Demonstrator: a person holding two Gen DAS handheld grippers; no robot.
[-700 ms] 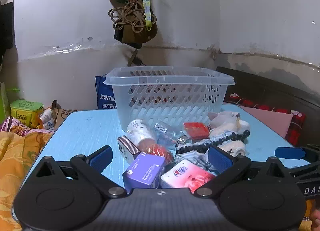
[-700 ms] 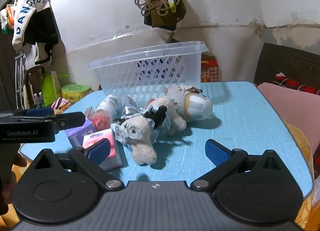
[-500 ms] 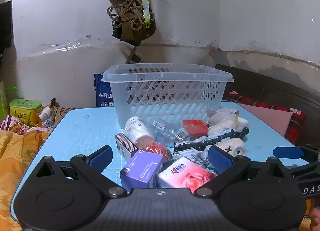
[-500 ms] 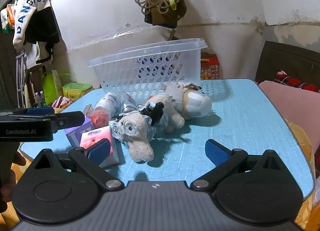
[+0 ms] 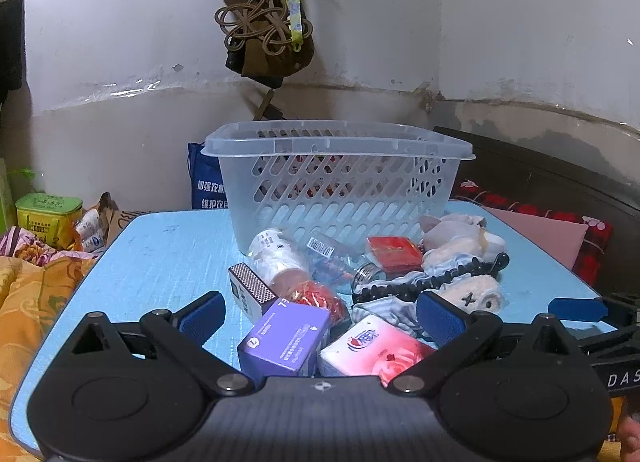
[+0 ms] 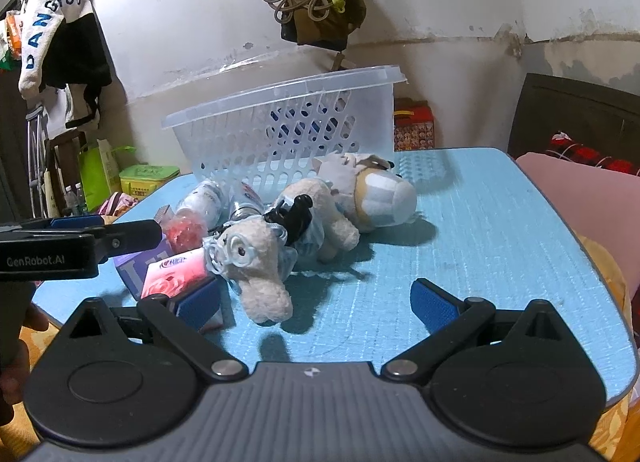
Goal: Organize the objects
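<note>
Both the left claw (image 5: 320,312) and right claw (image 6: 316,302) gape wide and empty, the clear perforated plastic basket (image 5: 340,186) apparently unfilled, everything still heaped on the pale blue counter (image 6: 480,230).

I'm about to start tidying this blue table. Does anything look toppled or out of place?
Yes. The bottle lies on its side in front of the basket, and two plush toys are tumbled beside it. Nothing looks spilled.

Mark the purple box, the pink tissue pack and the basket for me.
purple box (image 5: 286,336), left wrist view, on its top face.
pink tissue pack (image 5: 374,346), left wrist view, on its printed top.
basket (image 5: 340,198), left wrist view, on its slotted front wall.
</note>
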